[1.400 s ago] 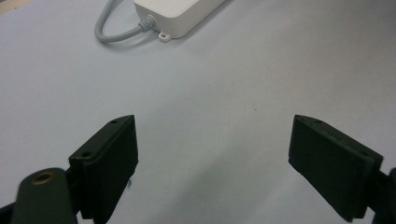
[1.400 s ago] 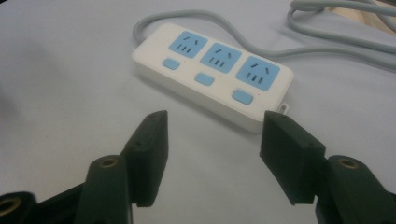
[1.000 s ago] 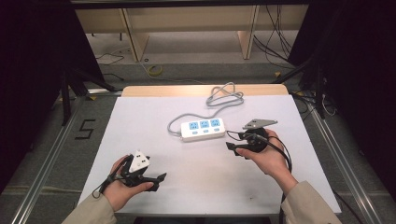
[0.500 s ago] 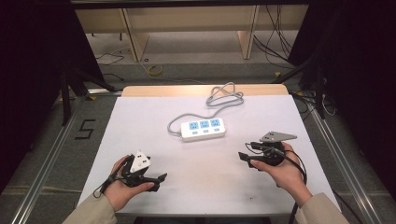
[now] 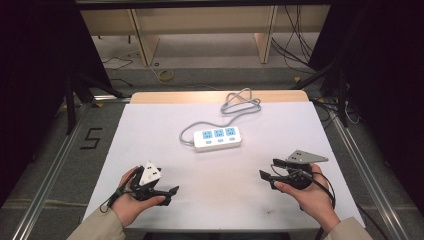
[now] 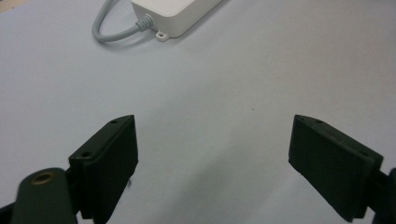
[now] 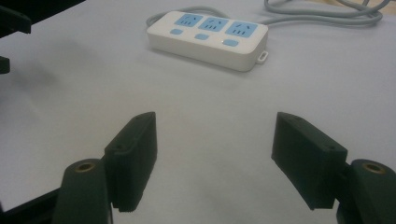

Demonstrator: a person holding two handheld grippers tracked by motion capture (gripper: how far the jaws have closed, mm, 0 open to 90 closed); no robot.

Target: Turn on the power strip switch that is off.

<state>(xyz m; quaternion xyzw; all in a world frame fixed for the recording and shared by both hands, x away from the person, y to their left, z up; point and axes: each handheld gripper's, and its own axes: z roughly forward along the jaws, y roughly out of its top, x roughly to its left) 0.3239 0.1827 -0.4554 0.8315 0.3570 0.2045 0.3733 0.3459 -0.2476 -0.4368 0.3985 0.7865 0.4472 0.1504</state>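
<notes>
Both hands rest near the person's edge of the white worktop (image 5: pixel 150 130), one pair of tongs in each.

Left tongs (image 5: pixel 169 192): jaws spread wide, nothing between them; in the left gripper view the pads (image 6: pixel 114 158) frame bare worktop. Right tongs (image 5: pixel 267 170): jaws have just been opening and now stand fully apart, nothing between them; the right gripper view shows bare surface between the two black pads (image 7: pixel 135 154).

Object in hand: white rectangular plastic power strip with three blue socket faces (image 5: pixel 218 138). It lies flat ahead of both tongs, between them, toward the far side of the worktop. Not touched by either. Its grey cable (image 5: pixel 240 102) leaves the end on the left-tongs side, loops, and coils beyond the strip near the far edge.

Key relation:
- Long axis of the strip runs crosswise to the reach of both tongs, roughly along the line from one hand to the other.
- From the right tongs the strip sits ahead and to their inner side, its full socket face visible (image 7: pixel 208 37); the free end with the small mounting lug points at this side.
- From the left tongs only the cable-end corner is visible (image 6: pixel 173 11), ahead and off to their inner side.

Judgement: the two hands look about equally far off; the right tongs face the cable-free end, so they appear better placed to grip across the short width.
</notes>
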